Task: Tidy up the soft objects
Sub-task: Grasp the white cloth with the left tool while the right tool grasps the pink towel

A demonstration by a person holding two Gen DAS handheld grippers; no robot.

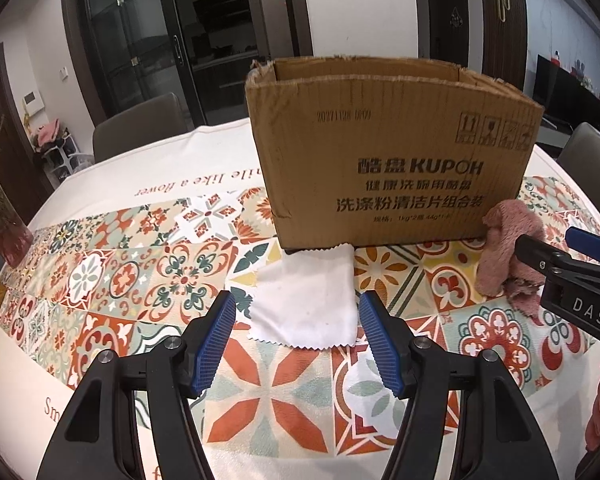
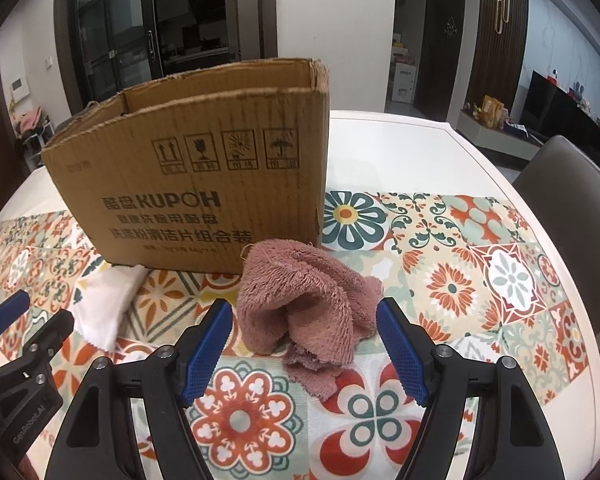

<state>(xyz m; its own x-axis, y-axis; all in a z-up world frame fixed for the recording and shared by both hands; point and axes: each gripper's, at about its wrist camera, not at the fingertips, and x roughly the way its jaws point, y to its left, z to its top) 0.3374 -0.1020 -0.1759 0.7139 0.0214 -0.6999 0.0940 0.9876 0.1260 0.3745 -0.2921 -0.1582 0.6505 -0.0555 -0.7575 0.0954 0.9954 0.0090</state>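
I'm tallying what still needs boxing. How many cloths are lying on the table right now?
2. A white cloth lies in front of the cardboard box, ahead of the left claw; a crumpled pink towel sits by the box's corner, ahead of the right claw. The box's inside is hidden.

Round table (image 1: 100, 184) – white top under a cloth printed with orange, teal and cream tile motifs. Open cardboard box (image 1: 392, 152) stands upright on it, printed side facing the cameras. White cloth square (image 1: 306, 300) lies flat, pinked edges, its far edge touching the box base. Crumpled pink fluffy towel (image 2: 308, 304) sits just beside the box's right front corner – apart from the white cloth.
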